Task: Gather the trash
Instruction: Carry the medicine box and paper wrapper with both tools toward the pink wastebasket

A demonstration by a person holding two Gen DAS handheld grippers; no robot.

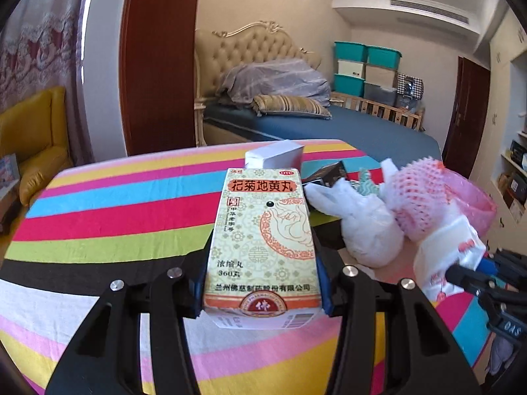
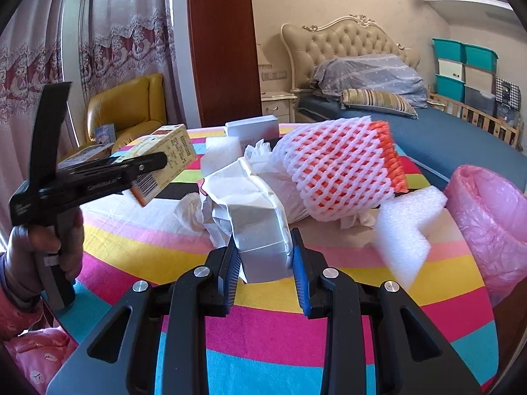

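Note:
My left gripper (image 1: pixel 262 283) is shut on a medicine box (image 1: pixel 263 240), cream with orange Chinese print, held above the striped table (image 1: pixel 115 204). It also shows at the left of the right wrist view (image 2: pixel 161 161). My right gripper (image 2: pixel 265 263) is shut on a crumpled white paper package (image 2: pixel 253 220), seen at the right in the left wrist view (image 1: pixel 448 253). On the table lie a pink-and-white foam fruit net (image 2: pixel 342 171), a white plastic bag (image 1: pixel 365 227), white foam pieces (image 2: pixel 405 223) and a white box (image 1: pixel 273 154).
A pink plastic bag (image 2: pixel 494 217) stands open at the table's right edge. A small dark box (image 1: pixel 329 174) lies behind the trash pile. A yellow armchair (image 2: pixel 128 108) stands at the left, and a bed (image 2: pixel 444 135) behind the table.

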